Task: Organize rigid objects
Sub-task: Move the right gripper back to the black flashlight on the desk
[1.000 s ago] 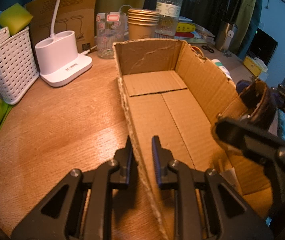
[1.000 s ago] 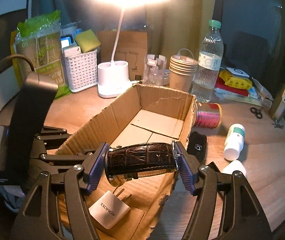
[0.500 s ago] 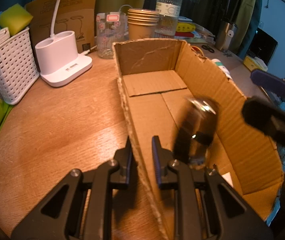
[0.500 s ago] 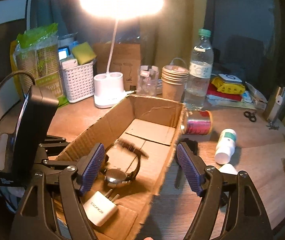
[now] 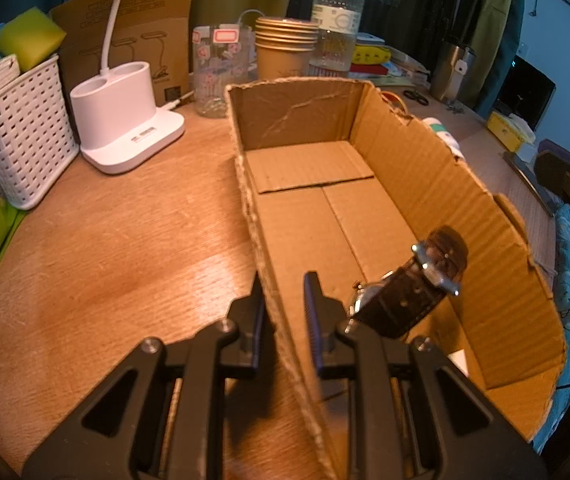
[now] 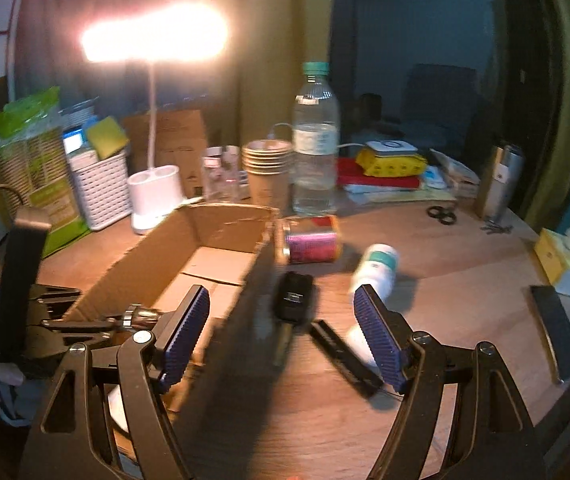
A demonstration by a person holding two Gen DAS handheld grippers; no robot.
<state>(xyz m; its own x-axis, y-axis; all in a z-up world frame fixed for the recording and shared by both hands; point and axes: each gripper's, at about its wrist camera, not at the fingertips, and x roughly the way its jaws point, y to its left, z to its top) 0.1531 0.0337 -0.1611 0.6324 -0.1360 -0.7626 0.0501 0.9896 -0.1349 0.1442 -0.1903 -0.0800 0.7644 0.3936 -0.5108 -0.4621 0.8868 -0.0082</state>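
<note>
A long open cardboard box [image 5: 405, 160] lies on the wooden desk. My left gripper [image 5: 285, 304] is shut on the box's near left wall, one finger inside and one outside. A dark leather-strap watch [image 5: 409, 292] lies inside the box at its near end, beside a white charger [image 5: 459, 358]. My right gripper [image 6: 281, 300] stands open over the box's right wall, nothing pressed between its blue pads [image 6: 187, 332]. Ahead of it on the desk lie a black car key [image 6: 295, 300], a red can [image 6: 311, 242] on its side and a white bottle [image 6: 377, 270].
A white lamp base [image 5: 125, 120], a white basket [image 5: 25, 132], a glass, stacked paper cups [image 5: 285, 48] and a water bottle [image 6: 315, 152] stand behind the box. A black bar [image 6: 345, 354] lies near my right finger. Scissors [image 6: 441, 214] and a metal flask lie far right.
My right gripper opened and let go of the watch, which dropped into the box's near end. The gripper then swung right, out past the box wall. My left gripper kept its hold.
</note>
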